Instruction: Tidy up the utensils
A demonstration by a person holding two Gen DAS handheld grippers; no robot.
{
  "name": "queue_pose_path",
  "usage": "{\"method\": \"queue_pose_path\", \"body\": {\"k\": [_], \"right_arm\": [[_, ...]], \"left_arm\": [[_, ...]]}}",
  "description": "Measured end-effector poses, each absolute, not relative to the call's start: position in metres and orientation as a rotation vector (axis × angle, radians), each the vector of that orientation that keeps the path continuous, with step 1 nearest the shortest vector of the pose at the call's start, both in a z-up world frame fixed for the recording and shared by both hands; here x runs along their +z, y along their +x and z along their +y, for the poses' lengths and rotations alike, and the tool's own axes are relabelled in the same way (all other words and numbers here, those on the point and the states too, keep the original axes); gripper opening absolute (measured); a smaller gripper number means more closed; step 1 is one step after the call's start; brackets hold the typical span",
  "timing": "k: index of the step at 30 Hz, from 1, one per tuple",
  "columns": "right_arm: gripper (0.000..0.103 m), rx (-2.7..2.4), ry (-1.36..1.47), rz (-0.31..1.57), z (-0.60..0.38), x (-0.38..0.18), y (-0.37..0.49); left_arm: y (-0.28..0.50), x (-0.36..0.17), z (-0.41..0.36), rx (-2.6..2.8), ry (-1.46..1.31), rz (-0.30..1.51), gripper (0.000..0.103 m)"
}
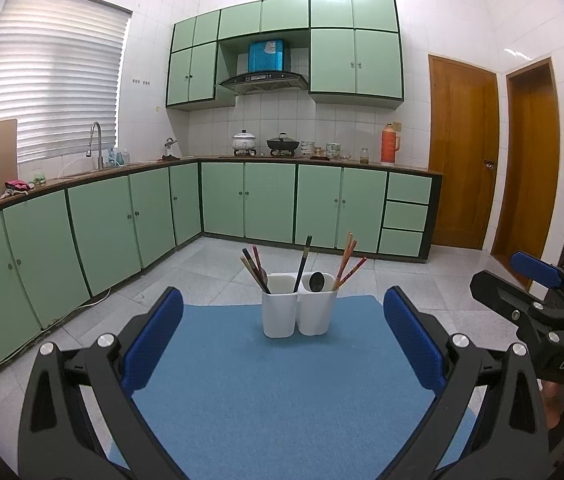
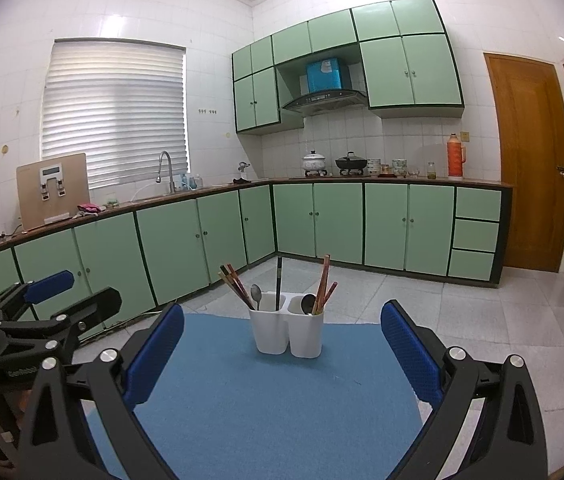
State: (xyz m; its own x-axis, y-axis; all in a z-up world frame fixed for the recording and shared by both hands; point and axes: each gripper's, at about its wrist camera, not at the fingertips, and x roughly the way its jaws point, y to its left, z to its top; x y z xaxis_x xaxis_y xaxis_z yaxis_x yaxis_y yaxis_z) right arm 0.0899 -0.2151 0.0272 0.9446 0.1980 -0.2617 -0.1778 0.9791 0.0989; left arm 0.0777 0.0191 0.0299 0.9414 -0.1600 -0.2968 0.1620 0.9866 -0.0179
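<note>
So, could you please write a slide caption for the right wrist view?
Open right gripper facing a white two-compartment holder with chopsticks and spoons on a blue mat.

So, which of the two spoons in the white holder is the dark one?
The spoon in the right compartment of the holder, beside the reddish chopsticks; the spoon in the left compartment is silver.

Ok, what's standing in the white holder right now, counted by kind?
Chopsticks: 7 (4 in the left compartment, 3 in the right)
Spoons: 2 (1 silver on the left, 1 dark on the right)
Total: 9 utensils in the white holder. Some sticks overlap, so 7 is my best read.
</note>
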Motion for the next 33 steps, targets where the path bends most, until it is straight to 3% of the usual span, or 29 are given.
{"method": "queue_pose_path", "body": {"k": [33], "right_arm": [[0.097,0.193,0.074,0.275,-0.2166,0.0269,0.0872]], "left_arm": [[0.0789,0.0306,0.0185,-0.163,0.008,0.303,0.097]]}}
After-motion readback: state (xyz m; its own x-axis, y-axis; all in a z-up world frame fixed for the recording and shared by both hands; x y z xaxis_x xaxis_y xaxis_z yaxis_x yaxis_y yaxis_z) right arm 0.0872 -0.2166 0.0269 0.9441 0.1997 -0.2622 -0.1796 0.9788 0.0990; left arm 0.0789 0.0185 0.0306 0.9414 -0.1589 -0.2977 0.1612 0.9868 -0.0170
